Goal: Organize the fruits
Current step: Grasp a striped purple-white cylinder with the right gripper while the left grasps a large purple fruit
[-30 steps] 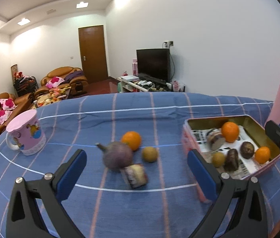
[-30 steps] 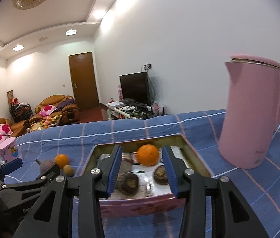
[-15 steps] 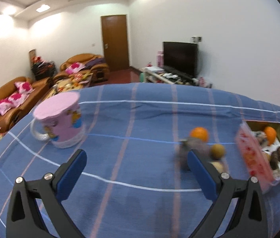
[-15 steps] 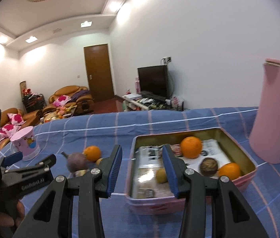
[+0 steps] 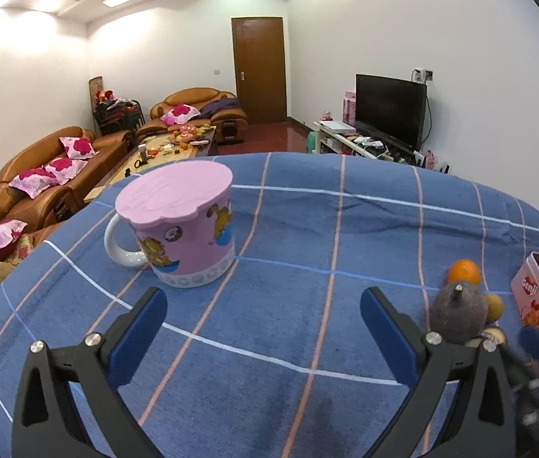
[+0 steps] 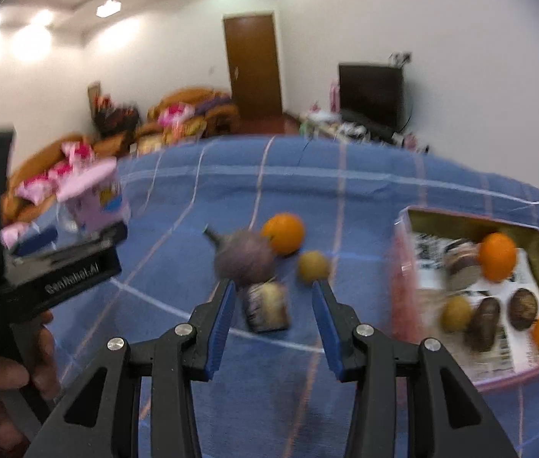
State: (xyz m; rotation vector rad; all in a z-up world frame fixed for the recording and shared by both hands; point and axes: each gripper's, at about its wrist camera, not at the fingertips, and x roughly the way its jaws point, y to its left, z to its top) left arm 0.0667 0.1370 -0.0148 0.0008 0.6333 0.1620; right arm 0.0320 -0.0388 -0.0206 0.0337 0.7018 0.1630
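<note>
Loose fruit lies on the blue checked cloth: a purple round fruit with a stem (image 6: 242, 257), an orange (image 6: 283, 233), a small yellow-brown fruit (image 6: 313, 265) and a brown cut piece (image 6: 267, 307). My right gripper (image 6: 274, 299) stands open just before them, the cut piece showing between its tips, untouched. The pink tin (image 6: 475, 221) on the right holds several fruits. My left gripper (image 5: 263, 324) is wide open over bare cloth, facing a lidded pink mug (image 5: 177, 229). In that view the purple fruit (image 5: 458, 315) and orange (image 5: 464, 271) sit at the right.
A hand (image 6: 2, 374) holds the left gripper (image 6: 74, 238) at the left of the right wrist view. The pink mug (image 6: 94, 198) stands behind it. The tin (image 5: 532, 297) shows at the left wrist view's right edge. Sofas, a door and a TV lie beyond the table.
Both grippers swung left. The left one went from the loose fruits to the mug. The right one went from over the tin to the loose fruits. Neither jaw gap changed.
</note>
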